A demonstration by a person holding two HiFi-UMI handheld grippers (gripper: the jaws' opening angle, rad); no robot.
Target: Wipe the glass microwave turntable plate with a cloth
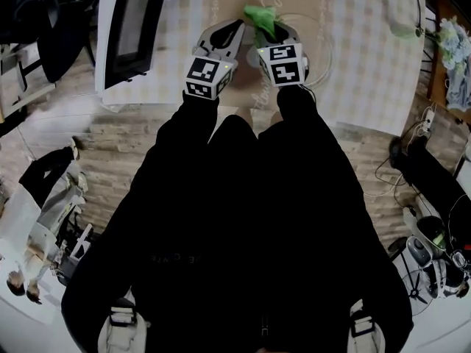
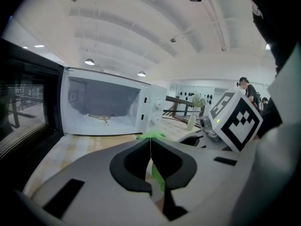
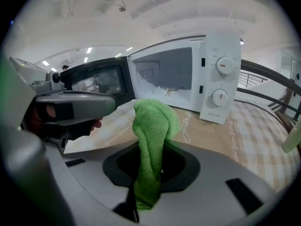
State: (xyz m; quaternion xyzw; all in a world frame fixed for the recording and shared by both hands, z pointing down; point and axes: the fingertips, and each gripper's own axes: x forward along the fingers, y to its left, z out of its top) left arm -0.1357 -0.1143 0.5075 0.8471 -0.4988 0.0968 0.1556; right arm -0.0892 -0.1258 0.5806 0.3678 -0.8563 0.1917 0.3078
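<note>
Nearest, two black sleeves [image 1: 191, 123] reaching out above a plank-patterned floor [image 1: 132, 138]. Beyond them, side by side, close but apart, the left gripper [image 2: 150, 145] and the right gripper [image 3: 150, 166], two in all, both of smooth grey plastic, each topped by one cube [image 1: 208, 77] of black-and-white square markers. Left gripper clenched on nothing: two dark-padded jaws pressed flat together, only a thin seam between. Right gripper clamped on one green cloth [image 3: 153, 126], soft and nubby like terry, bunched into a thick upright fold, squeezed narrow between the jaws and bulging in a rounded tuft above the tips. Under and just ahead of the right gripper, flat on the table [image 1: 368, 65], one round clear glass plate [image 1: 327, 50], seen from the head view only as a faint circular rim; cloth over it, touching or not impossible to tell. Table covering pale, checked at the sides, with a plain tan band and curly white lettering down the middle. Farther back, one boxy white microwave [image 3: 188, 79], dark-windowed door [image 3: 94, 81] swung wide open, pale cavity inside, two round knobs [image 3: 225, 66] stacked on the panel. Toward the far right of the table, one small pale bottle [image 2: 190, 121]
</note>
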